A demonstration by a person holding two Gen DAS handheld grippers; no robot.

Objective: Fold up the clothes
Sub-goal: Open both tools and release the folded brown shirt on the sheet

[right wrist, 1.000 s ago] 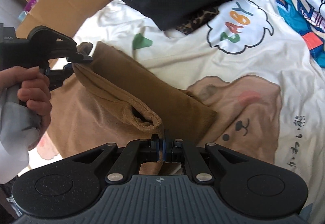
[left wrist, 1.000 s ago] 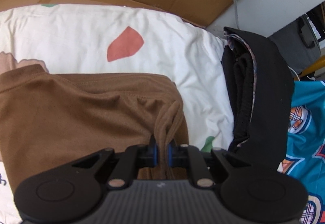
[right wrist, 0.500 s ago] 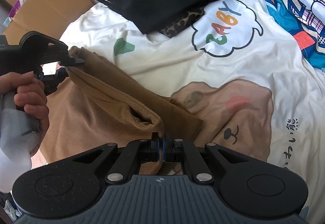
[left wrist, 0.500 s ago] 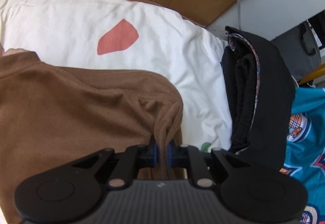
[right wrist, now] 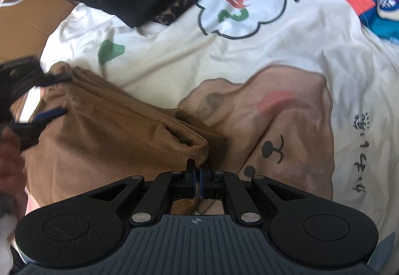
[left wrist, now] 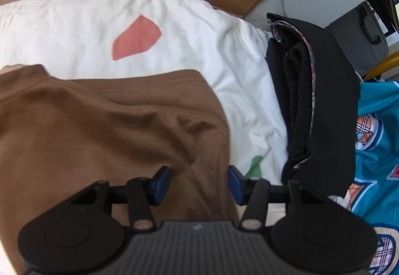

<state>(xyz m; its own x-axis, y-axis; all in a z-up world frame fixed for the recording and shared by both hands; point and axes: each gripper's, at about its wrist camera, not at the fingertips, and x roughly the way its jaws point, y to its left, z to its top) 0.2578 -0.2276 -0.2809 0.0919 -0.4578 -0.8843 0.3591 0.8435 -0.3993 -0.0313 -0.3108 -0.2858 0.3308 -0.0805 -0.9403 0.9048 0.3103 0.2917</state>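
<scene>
The left tool [left wrist: 198, 184] stood apart over the brown garment [left wrist: 104, 130] (lying on the bed sheet [left wrist: 199, 33]); the right tool [right wrist: 197, 172] was clamped on its near corner.

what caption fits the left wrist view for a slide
Left tongs open over the brown garment on the cartoon-print bedsheet, folded black clothes stacked alongside.
</scene>
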